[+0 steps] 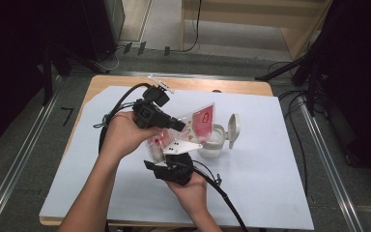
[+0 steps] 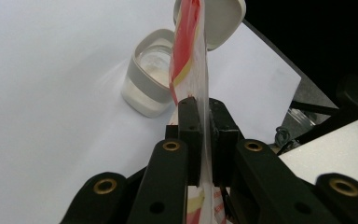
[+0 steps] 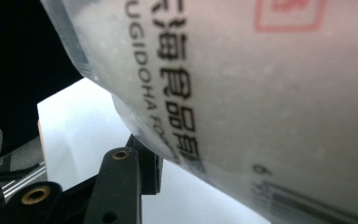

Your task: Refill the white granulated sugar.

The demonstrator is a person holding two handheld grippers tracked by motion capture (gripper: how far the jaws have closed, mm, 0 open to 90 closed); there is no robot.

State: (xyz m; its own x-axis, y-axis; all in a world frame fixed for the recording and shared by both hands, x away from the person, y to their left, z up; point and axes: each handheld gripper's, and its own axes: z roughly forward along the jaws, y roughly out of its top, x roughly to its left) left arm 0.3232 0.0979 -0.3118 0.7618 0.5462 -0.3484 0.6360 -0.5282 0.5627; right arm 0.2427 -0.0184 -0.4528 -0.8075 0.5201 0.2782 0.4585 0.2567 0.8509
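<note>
A translucent bag [image 1: 204,121] with red print hangs tilted just over an open white container [image 1: 211,145], whose flip lid [image 1: 233,129] stands up on the right. My left gripper [image 1: 181,126] comes in from the left and is shut on the bag's thin edge. In the left gripper view both pads [image 2: 189,121] pinch the bag [image 2: 186,42] edge-on, with the container [image 2: 144,88] beyond. From below, my right gripper [image 1: 166,153] holds the bag's bulging lower part. In the right gripper view the printed bag [image 3: 261,93] presses on one pad [image 3: 148,163] and hides the other jaw.
A white sheet [image 1: 261,193] covers the wooden table [image 1: 125,82]. Black cables loop at the left [image 1: 111,116] and trail to the front edge [image 1: 227,203]. A small white item [image 1: 160,80] lies near the far edge. Dark stands flank the table.
</note>
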